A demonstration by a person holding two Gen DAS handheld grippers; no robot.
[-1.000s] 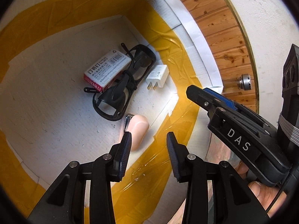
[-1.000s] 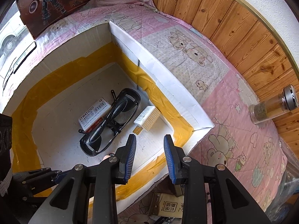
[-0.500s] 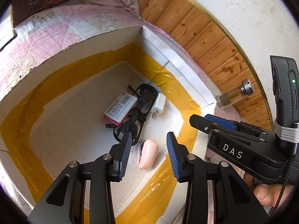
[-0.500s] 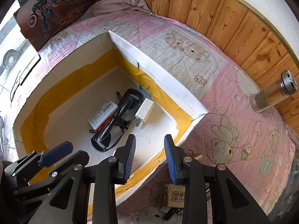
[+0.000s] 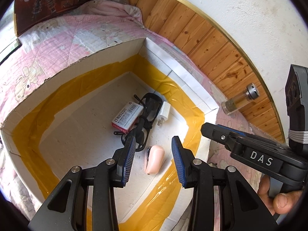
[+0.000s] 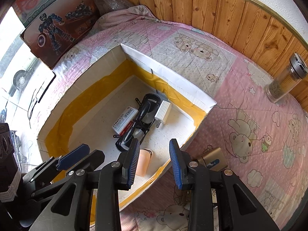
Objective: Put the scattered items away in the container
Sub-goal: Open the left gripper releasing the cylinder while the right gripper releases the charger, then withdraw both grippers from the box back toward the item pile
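On the pink quilted bed (image 6: 240, 100), your right gripper (image 6: 154, 161) hangs spread and empty beside the box (image 6: 173, 77). The gold item (image 6: 211, 160) lies just right of it, nearer than your left gripper (image 5: 152, 159), also spread and empty.

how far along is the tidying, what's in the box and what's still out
Done: four items lie in the box: staple box, black glasses, white plug, pink stapler. In hand: nothing; left gripper and right gripper are open and empty. Left: a gold item lies outside on the quilt.
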